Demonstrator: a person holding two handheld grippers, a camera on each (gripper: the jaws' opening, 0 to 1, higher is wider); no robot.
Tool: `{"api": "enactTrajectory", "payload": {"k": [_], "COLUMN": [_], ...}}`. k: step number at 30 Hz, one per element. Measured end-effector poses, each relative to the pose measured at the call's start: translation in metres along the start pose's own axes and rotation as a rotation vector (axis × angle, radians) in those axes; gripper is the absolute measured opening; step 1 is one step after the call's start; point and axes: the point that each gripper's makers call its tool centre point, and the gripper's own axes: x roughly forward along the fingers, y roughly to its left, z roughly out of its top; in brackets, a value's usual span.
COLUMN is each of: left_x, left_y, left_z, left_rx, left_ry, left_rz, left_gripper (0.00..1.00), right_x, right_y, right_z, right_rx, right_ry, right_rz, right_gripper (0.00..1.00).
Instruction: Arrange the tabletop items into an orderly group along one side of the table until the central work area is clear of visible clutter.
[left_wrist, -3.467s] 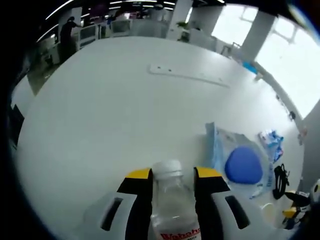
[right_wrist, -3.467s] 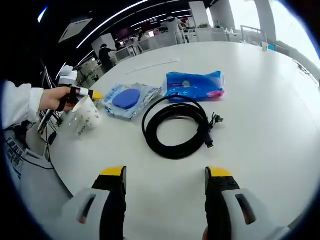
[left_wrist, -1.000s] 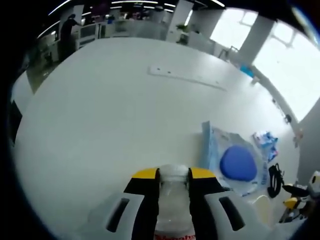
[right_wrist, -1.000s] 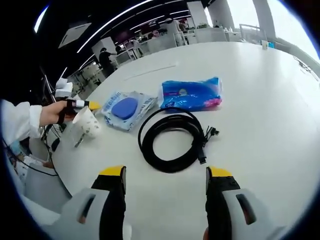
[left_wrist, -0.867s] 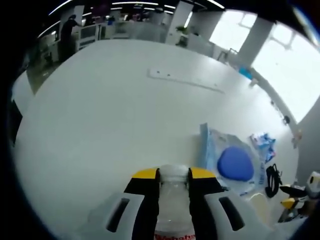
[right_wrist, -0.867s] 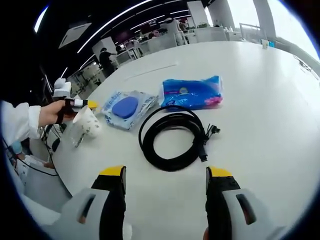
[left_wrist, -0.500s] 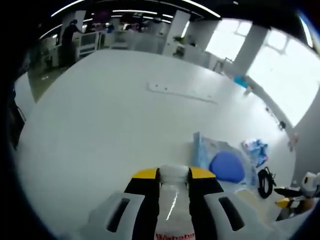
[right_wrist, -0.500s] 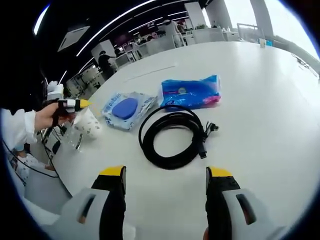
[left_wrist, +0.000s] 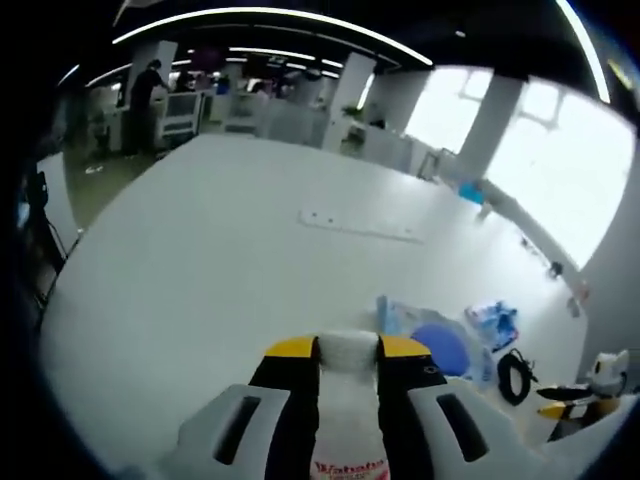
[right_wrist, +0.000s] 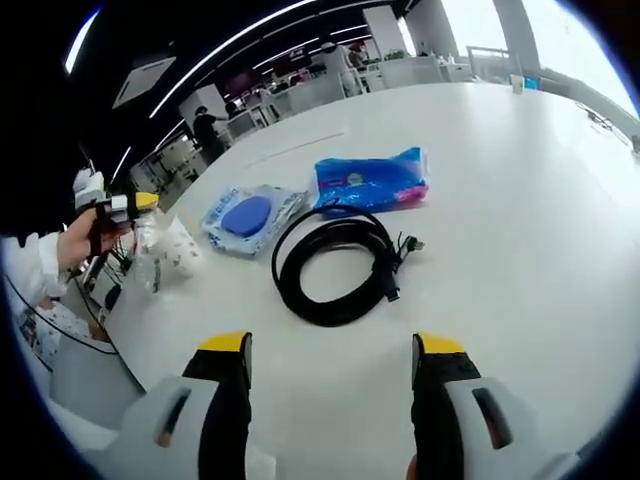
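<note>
My left gripper (left_wrist: 348, 347) is shut on the neck of a clear water bottle (left_wrist: 347, 455) with a white cap and a red label, held above the white table (left_wrist: 200, 270). In the right gripper view the same bottle (right_wrist: 148, 268) hangs from the left gripper (right_wrist: 128, 205), held by a hand at the table's left edge. My right gripper (right_wrist: 337, 350) is open with nothing between its fingers, near a black cable coil (right_wrist: 335, 265). Beyond the coil lie a blue tissue pack (right_wrist: 370, 182) and a blue pad in a clear packet (right_wrist: 248, 216).
A patterned paper cup (right_wrist: 182, 250) stands by the left table edge next to the bottle. A flat pale strip (left_wrist: 360, 226) lies far across the table. The packet (left_wrist: 437, 345), tissue pack (left_wrist: 497, 322) and coil (left_wrist: 510, 365) sit to the right. Office furniture stands beyond.
The left jaws, open around the bottle 3.5 s ago, have shut on its neck and the bottle has risen off the table. The right gripper has barely moved.
</note>
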Motion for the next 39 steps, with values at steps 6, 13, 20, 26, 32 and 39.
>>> {"api": "enactTrajectory", "payload": {"k": [6,13,20,26,32,39], "left_x": [-0.019,-0.027,-0.023,-0.012,-0.003,0.005], "left_y": [-0.010,-0.007,0.004,0.017,0.030,0.042], "left_z": [0.009,0.018,0.042,0.064,0.081,0.102], "left_rx": [0.064,0.093,0.115,0.120,0.142,0.182], "left_ry": [-0.048,-0.095,-0.151,-0.191,-0.217,-0.244], "left_rz": [-0.027,-0.031,-0.019,-0.007,0.000,-0.003], "left_gripper": [0.15,0.15,0.15,0.15,0.15,0.16], "right_x": [-0.001,-0.002,-0.004,-0.006,-0.003,-0.001], "right_y": [0.002,0.003,0.001,-0.002,-0.002,0.000], "right_z": [0.001,0.000,-0.001,-0.005,-0.003,-0.003], "right_rx": [-0.003,-0.001,0.001,0.006,0.004,-0.003], "right_ry": [-0.009,-0.011,-0.013,-0.005,-0.006,0.000], "right_rz": [0.006,0.010,0.007,-0.003,-0.002,0.002], "right_gripper": [0.63,0.63,0.63,0.63,0.63,0.63]}}
